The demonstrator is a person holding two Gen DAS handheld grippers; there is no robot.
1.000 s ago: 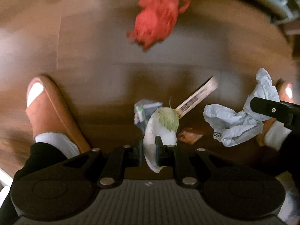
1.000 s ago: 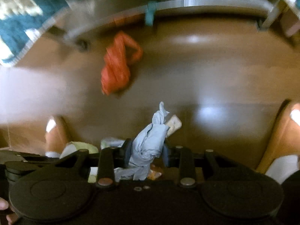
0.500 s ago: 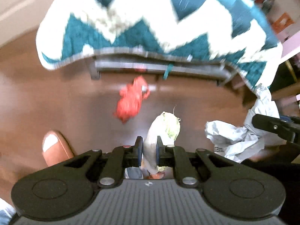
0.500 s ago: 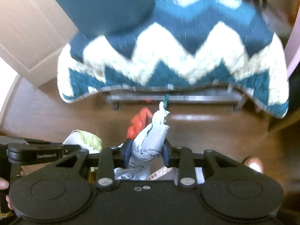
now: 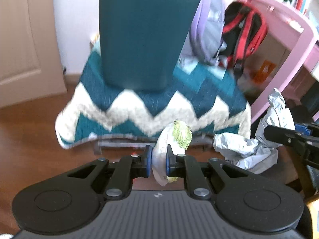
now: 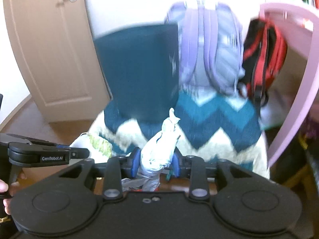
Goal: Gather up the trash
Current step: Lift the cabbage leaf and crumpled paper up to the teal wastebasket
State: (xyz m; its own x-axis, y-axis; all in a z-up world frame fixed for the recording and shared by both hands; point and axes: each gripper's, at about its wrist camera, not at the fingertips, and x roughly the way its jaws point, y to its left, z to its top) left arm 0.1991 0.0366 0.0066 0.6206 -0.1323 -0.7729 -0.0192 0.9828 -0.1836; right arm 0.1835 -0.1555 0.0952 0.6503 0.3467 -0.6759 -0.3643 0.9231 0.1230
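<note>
**Currently held: two pieces of trash, both lifted clear of the floor**

Largest, centre of both views: teal bin standing on a zigzag blanket; judged the likely drop point.

Upper right: purple backpack, red-and-black backpack, pink furniture frame. Not trash; leave alone.

Right gripper: jaws clamped on a crumpled grey-white wrapper, which sticks up between the blue pads.

Left gripper: jaws nearly together, pinching a white wad with a green leafy scrap, lower centre.

Handling advice: keep both grips firm, carry each piece above the bin's rim, and release only once it hangs over the opening. The loose wrapper tail could snag.
</note>
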